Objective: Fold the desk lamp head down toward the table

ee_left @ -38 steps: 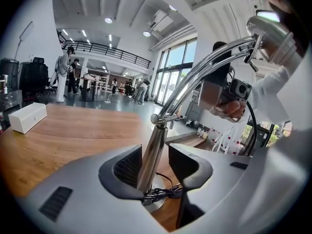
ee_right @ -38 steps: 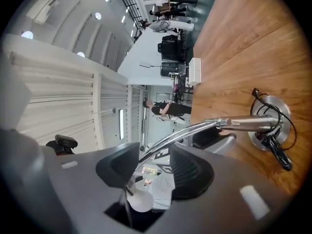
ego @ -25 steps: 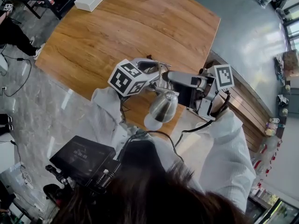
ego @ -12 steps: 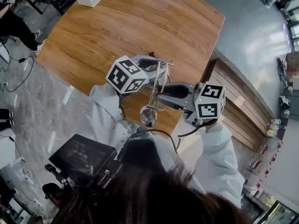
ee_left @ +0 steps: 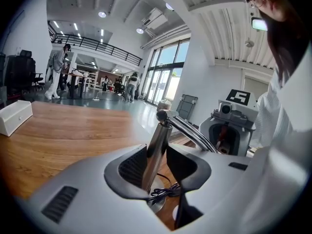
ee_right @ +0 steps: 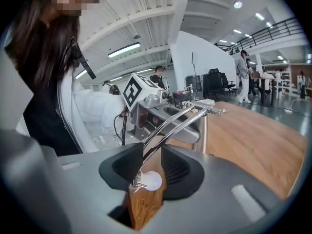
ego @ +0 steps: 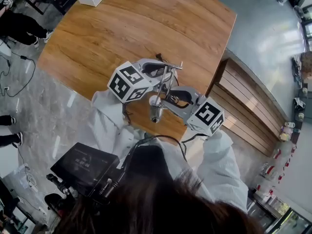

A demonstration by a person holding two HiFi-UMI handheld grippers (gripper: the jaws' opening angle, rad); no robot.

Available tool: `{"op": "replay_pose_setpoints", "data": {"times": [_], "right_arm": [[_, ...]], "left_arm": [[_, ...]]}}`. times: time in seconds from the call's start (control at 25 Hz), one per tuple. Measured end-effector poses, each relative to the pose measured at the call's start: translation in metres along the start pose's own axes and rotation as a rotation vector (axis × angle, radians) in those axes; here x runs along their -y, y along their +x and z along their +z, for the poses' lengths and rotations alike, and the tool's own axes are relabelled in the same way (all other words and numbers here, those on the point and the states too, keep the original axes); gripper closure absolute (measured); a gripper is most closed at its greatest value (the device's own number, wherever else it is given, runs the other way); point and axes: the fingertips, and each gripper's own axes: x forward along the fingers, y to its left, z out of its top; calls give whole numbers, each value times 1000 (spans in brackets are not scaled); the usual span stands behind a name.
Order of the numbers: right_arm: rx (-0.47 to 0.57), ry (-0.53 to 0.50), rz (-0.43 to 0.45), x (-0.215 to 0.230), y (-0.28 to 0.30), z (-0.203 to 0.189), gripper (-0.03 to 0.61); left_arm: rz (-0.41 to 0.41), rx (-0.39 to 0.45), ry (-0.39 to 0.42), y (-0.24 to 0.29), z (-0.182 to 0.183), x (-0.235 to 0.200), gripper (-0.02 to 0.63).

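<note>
One lamp (ego: 163, 84), one table (ego: 146, 23), two grippers: left gripper (ee_left: 155, 152) closing on the post (ee_left: 161, 130), right gripper (ee_right: 151, 155) clamping the arm (ee_right: 180, 121).

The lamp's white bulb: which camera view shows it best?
The right gripper view: the bulb sits large in the foreground, at the end of the chrome rods. The head view shows only a small white spot; the left gripper view does not show it clearly.
</note>
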Motion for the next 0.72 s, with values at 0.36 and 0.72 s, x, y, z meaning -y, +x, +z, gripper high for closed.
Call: {"op": "replay_pose_setpoints", "data": {"times": [0.36, 0.72], "right_arm": [[-11, -41, 7, 13, 9, -20, 485], [-16, 92, -35, 22, 14, -25, 468]], "left_arm": [[-72, 21, -21, 0, -5, 5, 485], [23, -97, 87, -4, -41, -7, 485]]}}
